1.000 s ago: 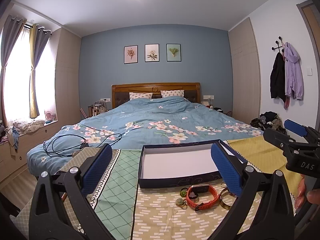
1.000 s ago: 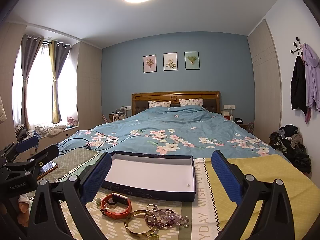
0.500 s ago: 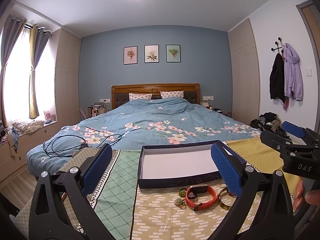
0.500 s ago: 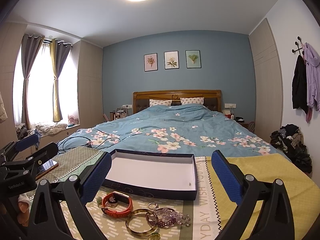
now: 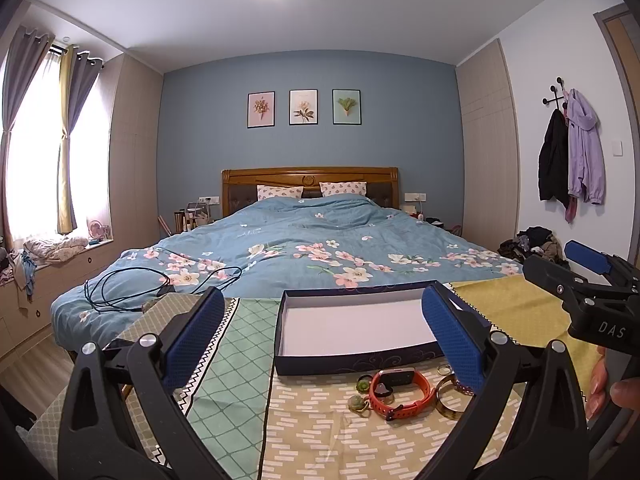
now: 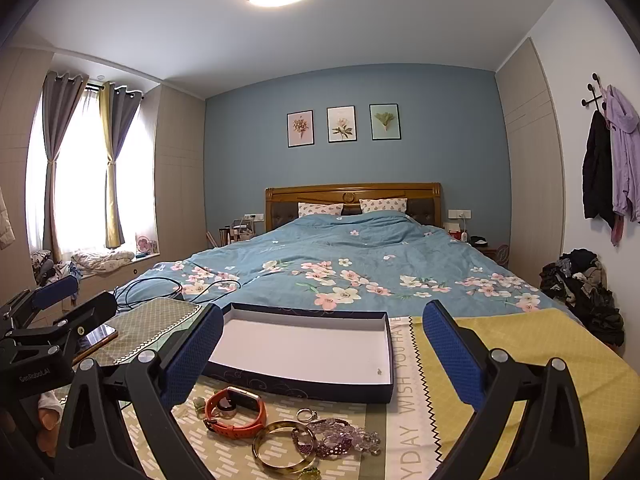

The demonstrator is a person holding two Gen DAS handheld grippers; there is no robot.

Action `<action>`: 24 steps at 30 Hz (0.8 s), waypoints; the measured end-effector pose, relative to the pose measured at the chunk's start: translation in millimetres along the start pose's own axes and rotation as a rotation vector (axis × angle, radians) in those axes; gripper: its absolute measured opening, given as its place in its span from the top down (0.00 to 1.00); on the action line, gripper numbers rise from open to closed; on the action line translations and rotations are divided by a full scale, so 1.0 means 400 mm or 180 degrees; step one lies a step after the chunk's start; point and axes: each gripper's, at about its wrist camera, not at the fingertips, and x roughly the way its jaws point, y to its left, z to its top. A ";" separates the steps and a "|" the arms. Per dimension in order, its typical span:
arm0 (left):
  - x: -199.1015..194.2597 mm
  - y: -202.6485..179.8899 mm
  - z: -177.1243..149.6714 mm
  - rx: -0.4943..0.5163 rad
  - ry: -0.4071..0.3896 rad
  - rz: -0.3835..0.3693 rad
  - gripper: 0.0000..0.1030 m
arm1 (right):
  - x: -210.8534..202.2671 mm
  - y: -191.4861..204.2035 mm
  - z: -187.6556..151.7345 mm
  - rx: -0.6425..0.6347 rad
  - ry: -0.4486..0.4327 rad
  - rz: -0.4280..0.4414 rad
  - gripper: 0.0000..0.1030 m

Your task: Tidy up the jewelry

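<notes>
Slightly nearer box; right gripper wide, empty.

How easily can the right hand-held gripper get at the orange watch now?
Probably yes: the right hand-held gripper is open, and the orange watch lies uncovered on the cloth, low between its fingers, with nothing over it.

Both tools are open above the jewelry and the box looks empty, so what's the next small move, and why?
Probably lower the right tool onto the orange watch and close on its band. The box holds nothing yet, both tools are open and empty, and the watch lies nearest the box's front wall, apart from the bangle and tangled beads.
</notes>
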 end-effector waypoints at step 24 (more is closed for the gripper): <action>0.011 0.004 -0.014 -0.0021 0.0040 -0.0036 0.06 | -0.003 0.001 0.005 0.0007 0.0006 -0.0003 0.06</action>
